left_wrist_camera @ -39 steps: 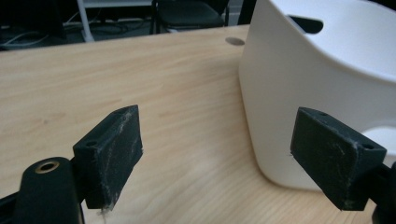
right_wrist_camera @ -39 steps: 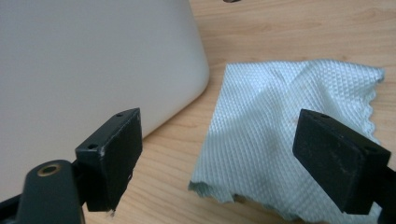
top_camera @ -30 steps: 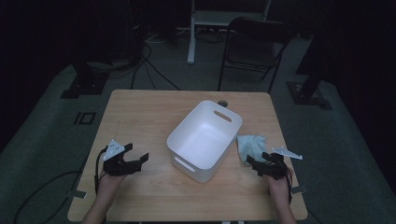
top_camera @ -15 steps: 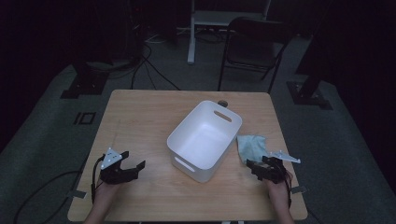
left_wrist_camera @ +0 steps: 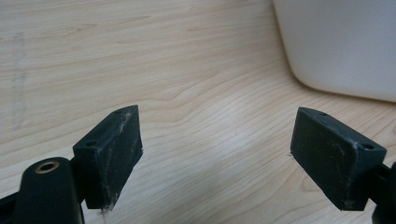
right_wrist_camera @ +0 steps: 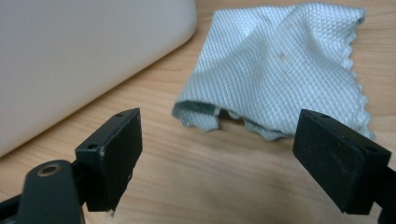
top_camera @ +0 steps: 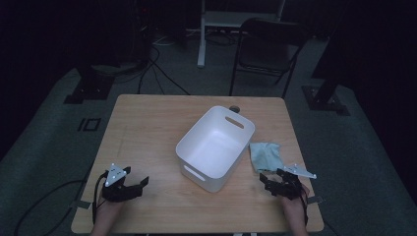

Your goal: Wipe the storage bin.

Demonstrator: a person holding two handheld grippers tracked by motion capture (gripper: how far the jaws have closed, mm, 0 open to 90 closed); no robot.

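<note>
Right gripper (right_wrist_camera: 217, 154) gapes wide and empty at the frame's bottom; the pale cloth (right_wrist_camera: 280, 65) lies just ahead, upper right, untouched.

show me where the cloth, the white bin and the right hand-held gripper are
cloth (right_wrist_camera: 280, 70), right gripper view, middle of the fabric
white bin (top_camera: 236, 121), high view, far rim
right hand-held gripper (right_wrist_camera: 217, 154), right gripper view, between open fingertips

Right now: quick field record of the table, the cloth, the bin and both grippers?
surface: wooden table
bin: white bin, empty, mid-table
cloth: pale blue cloth, crumpled, flat on table beside the bin
right hand-held gripper: open, aimed at cloth, not touching it
left hand-held gripper: open, nothing between its jaws, over bare wood
</note>
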